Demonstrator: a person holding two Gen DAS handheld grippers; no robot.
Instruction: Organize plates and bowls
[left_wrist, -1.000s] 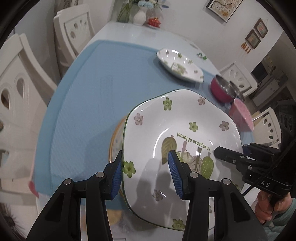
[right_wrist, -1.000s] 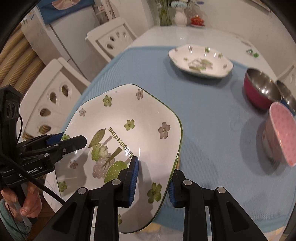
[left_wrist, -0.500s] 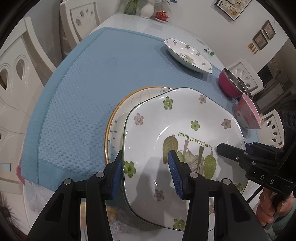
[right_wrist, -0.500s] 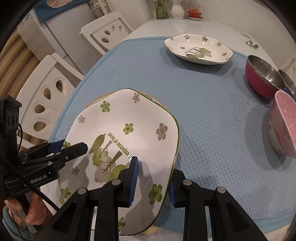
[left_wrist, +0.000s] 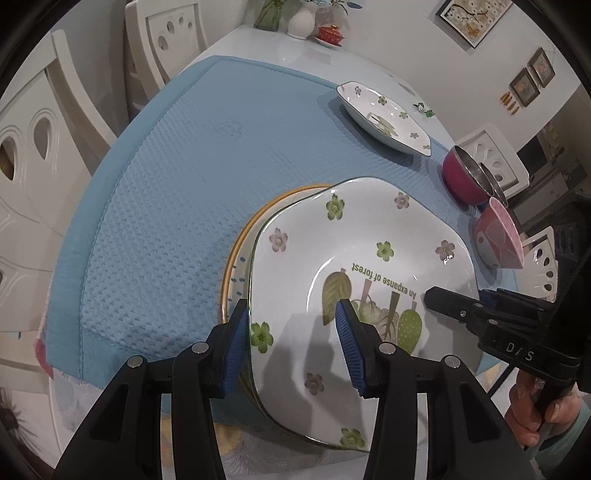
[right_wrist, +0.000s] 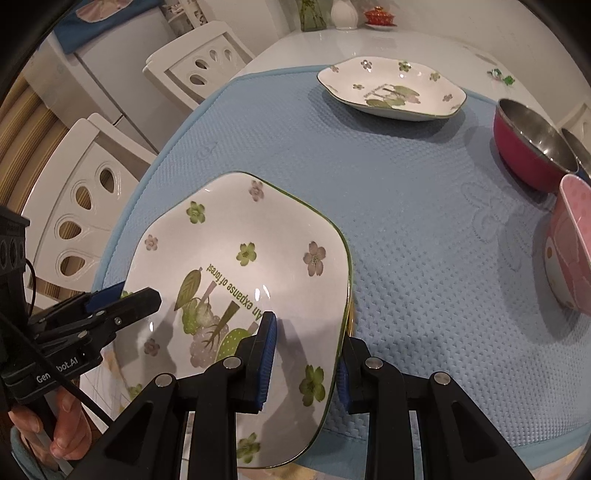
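Both grippers hold a white square plate (left_wrist: 369, 251) (right_wrist: 240, 236) with green and pink flowers and green lettering. My left gripper (left_wrist: 291, 314) is shut on its left rim, one blue pad outside and one inside. On the opposite rim my right gripper (right_wrist: 308, 332) is shut the same way. Each gripper also shows in the other's view, the right gripper (left_wrist: 454, 306) and the left gripper (right_wrist: 140, 299). The plate sits low over an orange-rimmed round plate (left_wrist: 236, 258), which is mostly hidden beneath it. I cannot tell whether the two plates touch.
A blue mat (left_wrist: 184, 184) covers the table. A second flowered plate (right_wrist: 391, 88) lies at the far side. A red metal bowl (right_wrist: 528, 147) and a tilted pink bowl (right_wrist: 569, 258) stand at the right. White chairs (left_wrist: 44, 147) line the left edge.
The held plate has sunk lower over the orange-rimmed plate, and more of the mat's far side shows. Both grips stay the same.
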